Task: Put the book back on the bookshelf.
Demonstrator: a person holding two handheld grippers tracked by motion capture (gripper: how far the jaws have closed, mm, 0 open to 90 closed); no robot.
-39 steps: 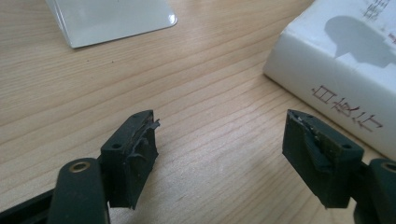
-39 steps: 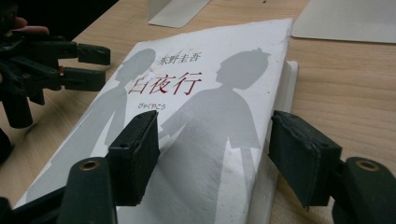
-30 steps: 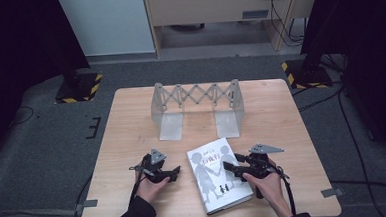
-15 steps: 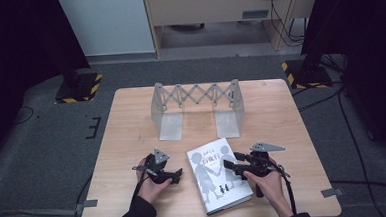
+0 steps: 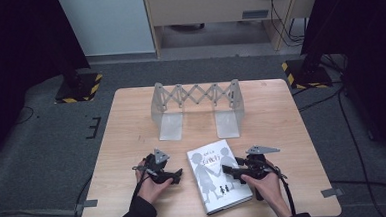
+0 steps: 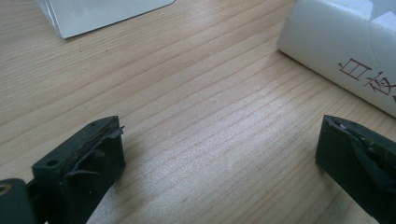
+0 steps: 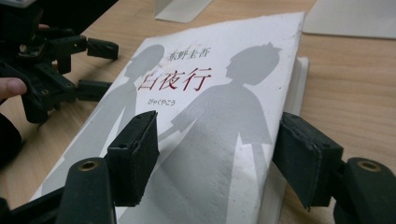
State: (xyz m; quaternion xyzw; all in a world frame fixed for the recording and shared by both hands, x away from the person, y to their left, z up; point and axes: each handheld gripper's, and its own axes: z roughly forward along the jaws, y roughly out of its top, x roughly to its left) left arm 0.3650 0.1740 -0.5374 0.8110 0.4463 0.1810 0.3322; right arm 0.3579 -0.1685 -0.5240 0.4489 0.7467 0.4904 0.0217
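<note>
A white book [image 5: 219, 174] with grey silhouettes and red title characters lies flat near the table's front edge. My left gripper [image 5: 177, 175] rests just left of it, pointing at its spine. In the left gripper view my left gripper [image 6: 222, 140] has its jaws wide apart over bare wood, having just been opening, with nothing between them; the book [image 6: 336, 37] lies ahead on the right. My right gripper [image 7: 217, 140] is open at the book's [image 7: 210, 93] right side, one jaw over the cover and the other past the page edge. It faces the left gripper [image 7: 100, 67].
A metal scissor-lattice rack [image 5: 197, 106] with two flat foot plates stands at the middle back of the wooden table [image 5: 281, 119]. One of its plates [image 6: 93, 14] lies ahead of my left gripper. Dark floor and cables surround the table.
The left gripper's jaws look slightly wider apart than before. Both hands and the book keep their places.
</note>
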